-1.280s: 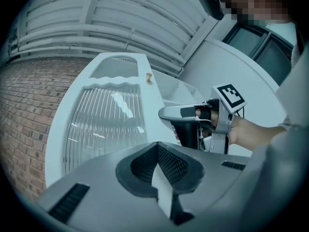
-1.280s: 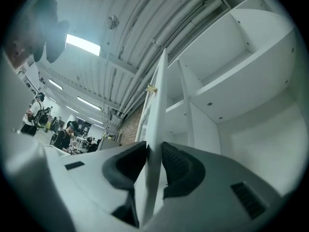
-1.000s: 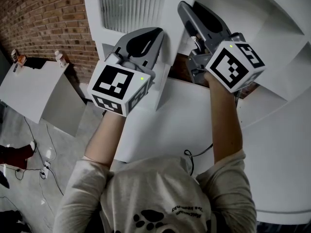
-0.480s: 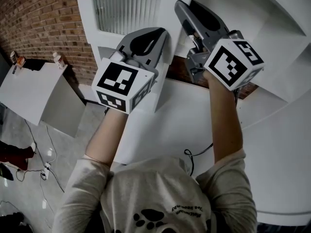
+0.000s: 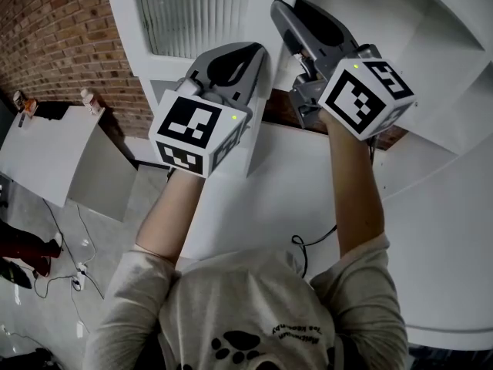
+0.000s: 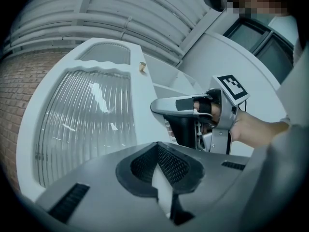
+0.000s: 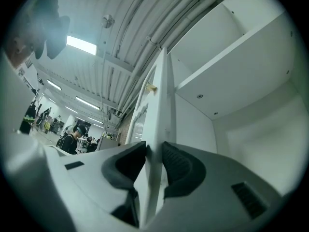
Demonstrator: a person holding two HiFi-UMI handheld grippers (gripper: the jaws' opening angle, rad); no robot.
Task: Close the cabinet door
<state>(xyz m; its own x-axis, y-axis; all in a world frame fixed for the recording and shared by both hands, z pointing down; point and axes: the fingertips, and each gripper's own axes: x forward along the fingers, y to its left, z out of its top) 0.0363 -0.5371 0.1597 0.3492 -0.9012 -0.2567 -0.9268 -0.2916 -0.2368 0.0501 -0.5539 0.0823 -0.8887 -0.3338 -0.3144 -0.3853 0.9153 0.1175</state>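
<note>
Backdrop: brick wall [image 5: 62, 37] at far left, behind a white cabinet door [image 5: 123, 21] that stands open.
Door: its ribbed glass pane [image 5: 192, 10] faces left, its long axis is upright, and its free edge points toward the person.
Left hand: left hand-held gripper [image 5: 253, 52] is clamped on that free edge, a thin white strip of door between its pads.
Right hand: right hand-held gripper [image 5: 281, 12] is just beside it on the same edge, pads touching both faces while the jaws ease apart.
Cabinet: the cabinet [image 5: 385, 21], with bare white shelves, opens to the right of the door.
Key relation: the door runs straight ahead between both pairs of jaws, neither hand clearly nearer. The opening lies on the right, so closing likely means swinging the edge rightward.
</note>
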